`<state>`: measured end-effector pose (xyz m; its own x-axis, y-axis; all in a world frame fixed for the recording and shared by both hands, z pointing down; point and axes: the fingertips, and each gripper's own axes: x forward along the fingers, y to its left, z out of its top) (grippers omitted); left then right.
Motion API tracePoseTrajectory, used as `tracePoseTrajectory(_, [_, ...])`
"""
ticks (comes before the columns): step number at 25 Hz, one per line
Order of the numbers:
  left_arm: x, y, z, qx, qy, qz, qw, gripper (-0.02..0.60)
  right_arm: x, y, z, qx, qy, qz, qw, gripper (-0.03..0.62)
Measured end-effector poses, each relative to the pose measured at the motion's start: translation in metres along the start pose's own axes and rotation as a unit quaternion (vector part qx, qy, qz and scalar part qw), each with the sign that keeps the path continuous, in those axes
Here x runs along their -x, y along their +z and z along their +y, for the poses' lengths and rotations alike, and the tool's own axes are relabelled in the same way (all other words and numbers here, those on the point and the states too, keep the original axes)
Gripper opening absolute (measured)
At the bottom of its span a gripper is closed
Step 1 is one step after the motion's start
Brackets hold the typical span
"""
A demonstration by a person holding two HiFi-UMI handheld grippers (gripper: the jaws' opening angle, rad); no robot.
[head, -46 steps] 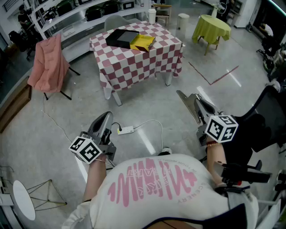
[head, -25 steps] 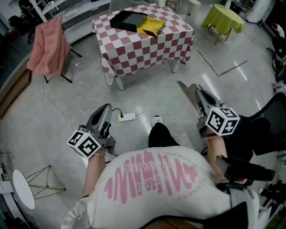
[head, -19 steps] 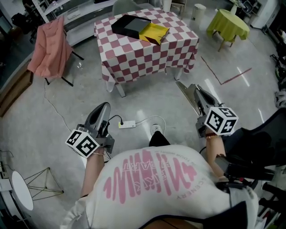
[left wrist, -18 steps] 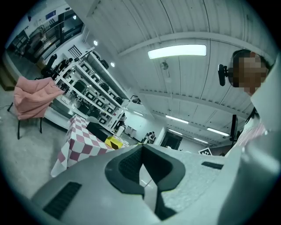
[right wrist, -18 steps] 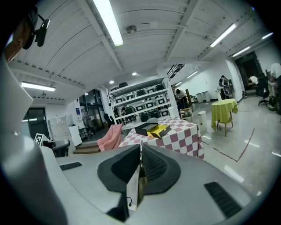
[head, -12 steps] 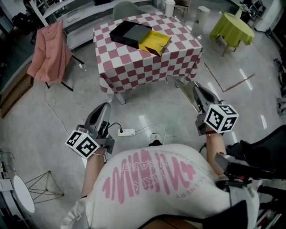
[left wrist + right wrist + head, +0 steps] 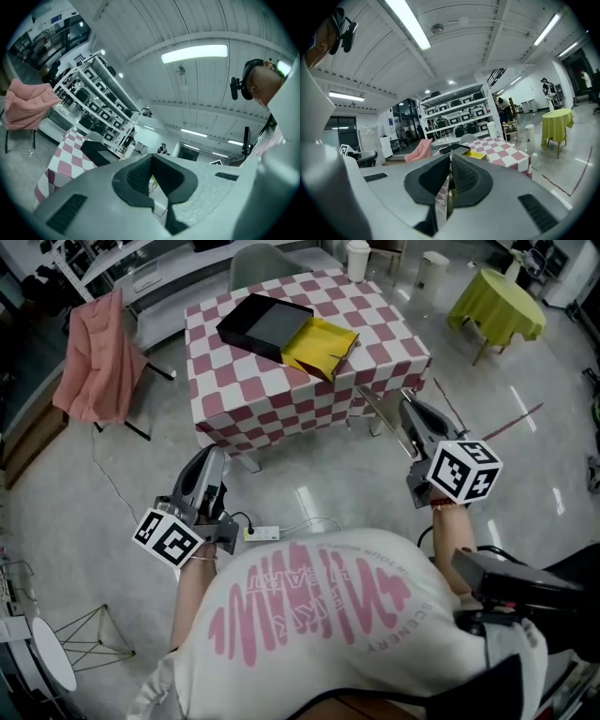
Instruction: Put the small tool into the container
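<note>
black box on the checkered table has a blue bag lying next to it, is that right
Not quite. The bag next to the black box is yellow, not blue. The head view shows both lying on the checkered table.

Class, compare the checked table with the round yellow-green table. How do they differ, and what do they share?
Cloth: the checked table wears red-and-white squares, while the round table wears plain yellow-green.
Shape: the checked table's top is four-sided, and the round table's top is circular.
Load: the checked table carries a black box and a flat yellow packet, but nothing shows on the round table.
Both are draped in cloths that hang over their edges, and both stand on the same grey floor.
</note>
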<state>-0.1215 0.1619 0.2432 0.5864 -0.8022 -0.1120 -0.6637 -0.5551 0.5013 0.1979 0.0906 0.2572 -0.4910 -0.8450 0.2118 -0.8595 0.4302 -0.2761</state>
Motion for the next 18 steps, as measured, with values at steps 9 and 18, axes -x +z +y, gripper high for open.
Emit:
tracePoseTrajectory(9, [-0.028,-0.005,0.029,-0.024,0.04,-0.017,0.9988,0.008,-0.045,0.006,-0.039,-0.007,-0.009,-0.002,1.0,0.02])
tracePoseTrajectory(18, [-0.052,-0.011,0.068,-0.002,0.053,-0.012,0.9985,0.008,-0.085,-0.012,-0.049,-0.037,-0.002,0.022,0.999,0.02])
